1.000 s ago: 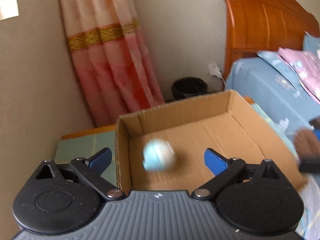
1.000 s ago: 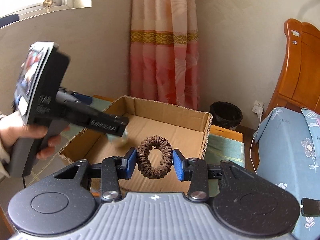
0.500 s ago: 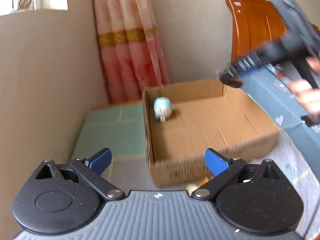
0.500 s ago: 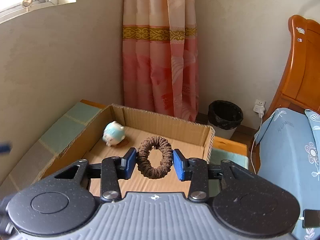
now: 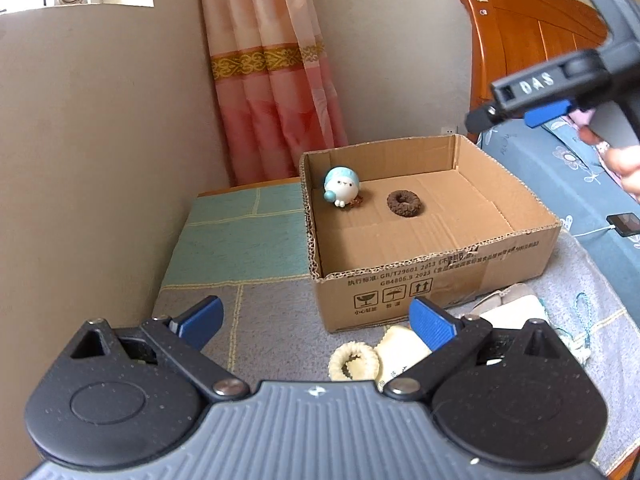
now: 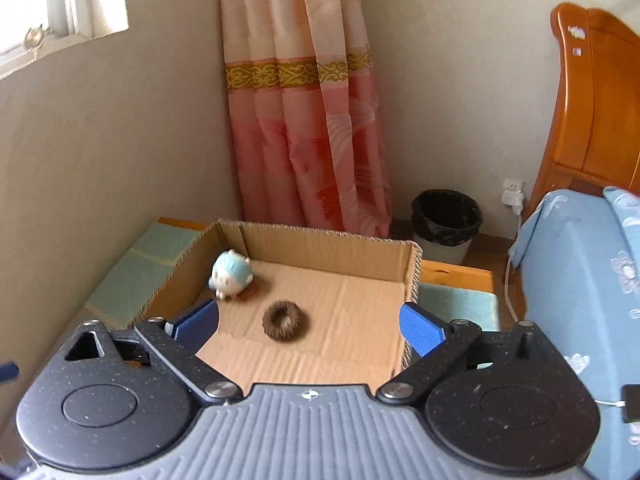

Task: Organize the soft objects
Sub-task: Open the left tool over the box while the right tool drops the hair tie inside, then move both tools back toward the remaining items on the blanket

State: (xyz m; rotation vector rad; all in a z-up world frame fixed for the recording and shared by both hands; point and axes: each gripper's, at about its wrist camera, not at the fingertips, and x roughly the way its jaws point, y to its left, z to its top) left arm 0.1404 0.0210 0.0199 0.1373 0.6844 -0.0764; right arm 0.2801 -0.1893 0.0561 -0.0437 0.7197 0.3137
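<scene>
So here's where the tidy-up stands, going left to right. The left gripper (image 5: 316,322) is hanging low over the grey cloth in front of the cardboard box (image 5: 436,280), fingers spread wide with nothing between them. Just under it there's a cream scrunchie (image 5: 354,366) lying flat, half tucked against a cream pouch (image 5: 402,350), and further right a pale pile of soft stuff (image 5: 512,308) I can't make out properly, plus a thin teal cord (image 5: 580,320). All of that is outside the box, so I'd say that's what's left.

Inside the box: a little blue-and-white plush (image 5: 341,187) sits upright near the far left corner, face toward the front wall. Just to its right, apart from it, the brown scrunchie (image 5: 404,203) lies flat on the box floor, hole facing up. It's a ring, so no real long axis to speak of.

The right gripper (image 6: 309,322) is above the box, and its jaws have just been opening; they're now spread wide with the brown scrunchie below them, not between the pads. So two in, a handful to go, roughly a third done by my guess.
</scene>
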